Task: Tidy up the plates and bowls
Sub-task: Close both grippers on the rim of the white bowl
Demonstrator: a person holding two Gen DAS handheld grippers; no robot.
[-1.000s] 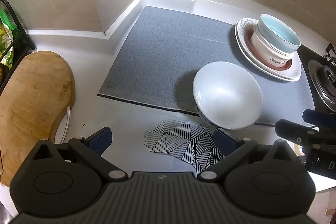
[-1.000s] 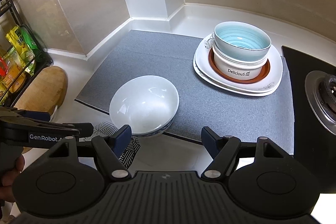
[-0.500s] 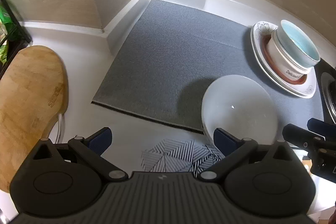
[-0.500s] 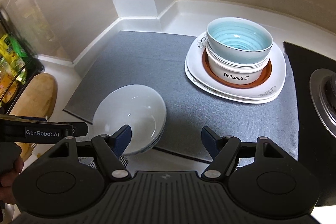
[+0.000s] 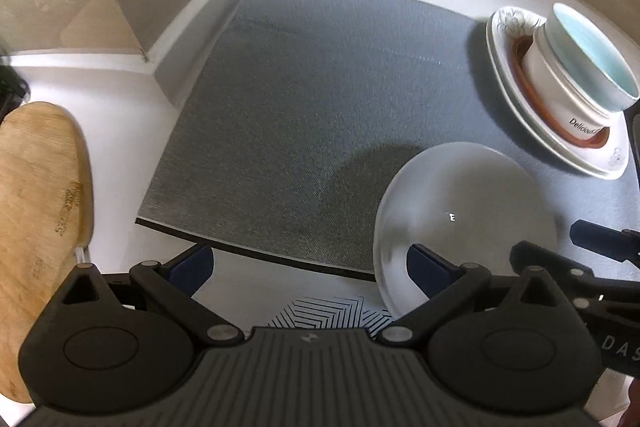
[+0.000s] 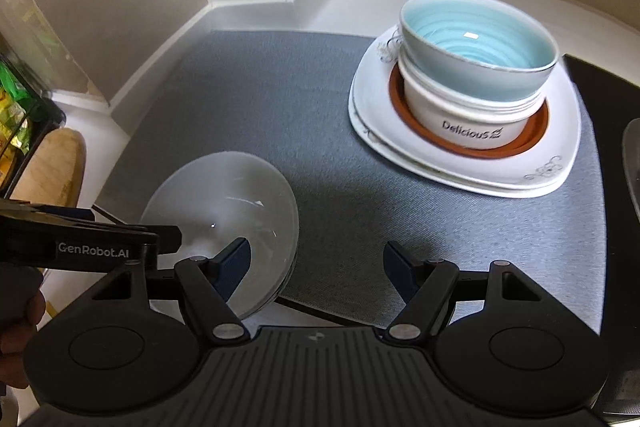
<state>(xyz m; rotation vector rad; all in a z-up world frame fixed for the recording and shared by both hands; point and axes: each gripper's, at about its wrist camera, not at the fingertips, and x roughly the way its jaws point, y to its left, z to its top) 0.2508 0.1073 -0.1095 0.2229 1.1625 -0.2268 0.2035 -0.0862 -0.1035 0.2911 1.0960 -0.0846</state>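
A white bowl (image 5: 464,215) sits at the near edge of the grey mat (image 5: 320,107); it also shows in the right wrist view (image 6: 224,211). A stack stands at the mat's far right: white plates (image 6: 464,163), a brown dish, a white "Delicious" bowl (image 6: 468,123) and a light blue bowl (image 6: 476,43) on top; the blue bowl also shows in the left wrist view (image 5: 588,67). My left gripper (image 5: 308,263) is open, its right finger over the white bowl's near rim. My right gripper (image 6: 316,263) is open, its left finger at the bowl's right side.
A wooden cutting board (image 5: 36,211) lies on the left of the white counter. A black-and-white patterned coaster (image 5: 332,311) lies under the bowl's near side. A wire rack with packets (image 6: 16,115) stands far left. A black stove (image 6: 616,99) borders the mat on the right.
Both grippers have moved forward and closer to the white bowl. The bowl now looks motion-blurred and sits lower in both views. Both grippers stay open.
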